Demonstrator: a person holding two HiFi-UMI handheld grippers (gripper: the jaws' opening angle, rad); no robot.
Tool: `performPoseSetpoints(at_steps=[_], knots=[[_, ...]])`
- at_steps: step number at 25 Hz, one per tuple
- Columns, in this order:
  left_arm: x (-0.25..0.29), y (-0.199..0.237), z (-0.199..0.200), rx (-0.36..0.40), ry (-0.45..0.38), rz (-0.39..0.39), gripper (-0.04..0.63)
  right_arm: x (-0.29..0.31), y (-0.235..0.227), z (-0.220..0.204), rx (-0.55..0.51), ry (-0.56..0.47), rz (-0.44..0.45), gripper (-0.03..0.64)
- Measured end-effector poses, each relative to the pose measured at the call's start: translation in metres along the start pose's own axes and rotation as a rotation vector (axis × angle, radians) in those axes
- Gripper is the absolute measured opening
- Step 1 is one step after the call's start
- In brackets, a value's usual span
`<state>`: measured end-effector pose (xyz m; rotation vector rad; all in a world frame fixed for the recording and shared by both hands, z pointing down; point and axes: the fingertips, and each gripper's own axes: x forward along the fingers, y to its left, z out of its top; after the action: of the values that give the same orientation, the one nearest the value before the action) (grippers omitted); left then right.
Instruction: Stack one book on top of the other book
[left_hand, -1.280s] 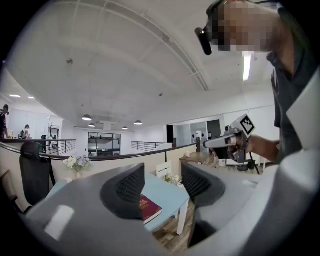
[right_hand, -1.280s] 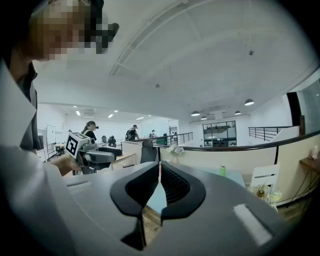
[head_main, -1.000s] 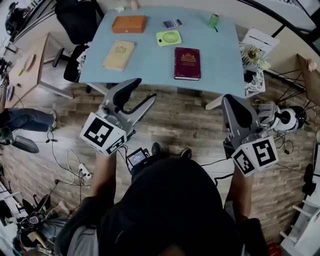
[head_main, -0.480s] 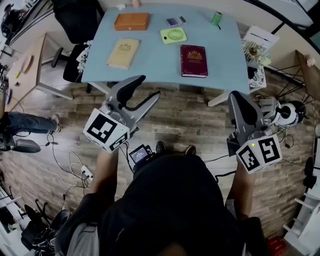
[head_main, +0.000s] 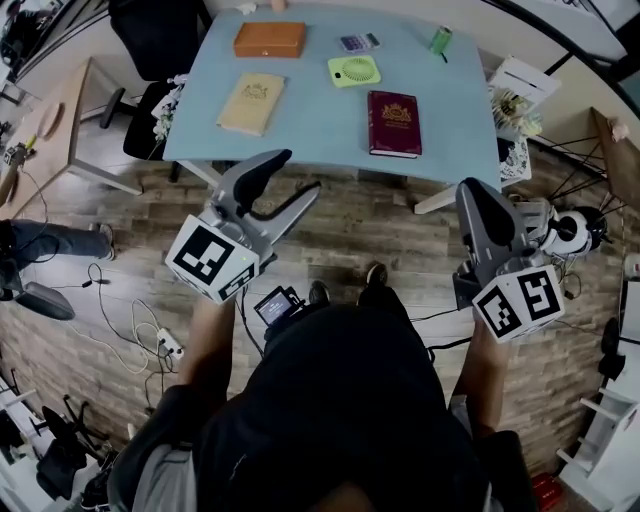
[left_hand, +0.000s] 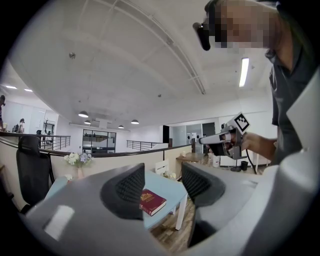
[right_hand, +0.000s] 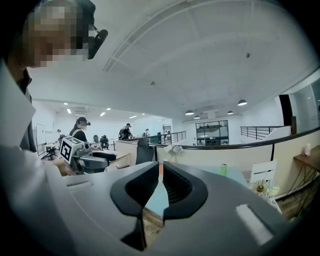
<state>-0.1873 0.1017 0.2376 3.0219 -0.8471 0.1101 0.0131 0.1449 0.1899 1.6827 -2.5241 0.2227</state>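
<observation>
Head view first: two books lie flat and well apart on the blue table (head_main: 320, 125), one tan book (head_main: 252, 102) to the left, one maroon book (head_main: 394, 124) to the right. Also up there are one orange box (head_main: 270, 40), one green fan (head_main: 354, 71), one calculator (head_main: 357, 42) and one green can (head_main: 440, 40). Two grippers hover over the wooden floor, short of the table. The left gripper (head_main: 298, 172) has its jaws spread wide and empty, and its own view frames the maroon book in the gap. The right gripper (head_main: 475, 200) has its jaws closed to a sliver, gripping nothing.
</observation>
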Motion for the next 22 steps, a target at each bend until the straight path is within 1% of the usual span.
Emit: performPoseSetpoints(at_steps=[4,9,15,22], knots=[[0.01,0.005,-0.006,-0.002,0.024,0.021,0.281,0.013,-0.017,-0.004,0.015,0.003,0.017,0.009],[0.028,0.016,-0.009,-0.006,0.053,0.079,0.281,0.037,-0.046,-0.009,0.045,0.007,0.063,0.009],[0.07,0.019,-0.006,-0.006,0.078,0.123,0.281,0.065,-0.087,-0.003,0.056,0.011,0.135,0.009],[0.11,0.016,-0.012,-0.022,0.12,0.176,0.281,0.089,-0.135,-0.005,0.067,0.016,0.195,0.009]])
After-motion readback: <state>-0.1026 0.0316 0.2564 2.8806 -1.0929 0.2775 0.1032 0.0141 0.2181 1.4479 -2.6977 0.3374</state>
